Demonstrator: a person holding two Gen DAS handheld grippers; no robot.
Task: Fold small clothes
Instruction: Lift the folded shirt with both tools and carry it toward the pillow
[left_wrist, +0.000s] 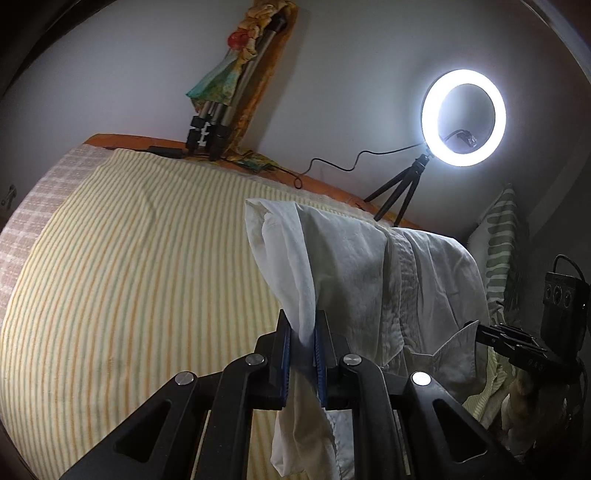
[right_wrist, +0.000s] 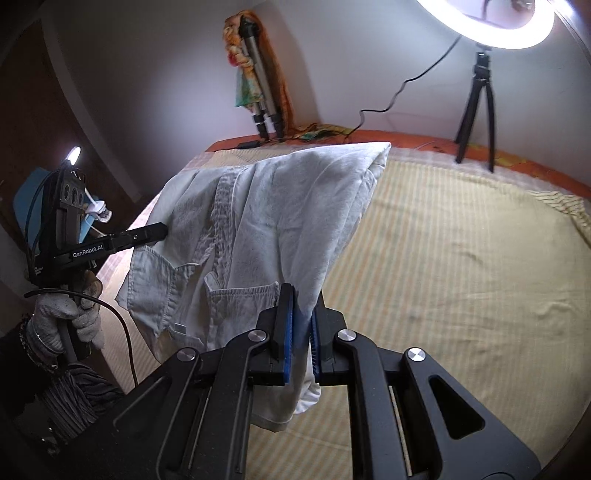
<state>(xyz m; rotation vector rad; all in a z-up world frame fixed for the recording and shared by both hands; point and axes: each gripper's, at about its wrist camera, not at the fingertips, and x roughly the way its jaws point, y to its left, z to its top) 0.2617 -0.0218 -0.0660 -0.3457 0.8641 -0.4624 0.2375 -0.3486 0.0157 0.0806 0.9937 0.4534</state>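
A small white shirt (left_wrist: 369, 266) with a button placket and pockets hangs in the air over the striped bed sheet (left_wrist: 129, 258). My left gripper (left_wrist: 303, 318) is shut on a fold of its cloth, which trails down between the blue pads. At the right edge of this view, the right gripper (left_wrist: 480, 328) reaches the shirt's collar side. In the right wrist view, my right gripper (right_wrist: 303, 295) is shut on another fold of the shirt (right_wrist: 280, 206). The left gripper (right_wrist: 162, 230), held by a gloved hand (right_wrist: 70, 317), meets the shirt's left edge.
A lit ring light (left_wrist: 463, 118) on a small tripod (right_wrist: 476, 110) stands at the bed's far edge, its cable running along the wall. A folded tripod (left_wrist: 218, 110) draped with colourful cloth leans on the wall. A striped pillow (left_wrist: 498, 240) lies at the right.
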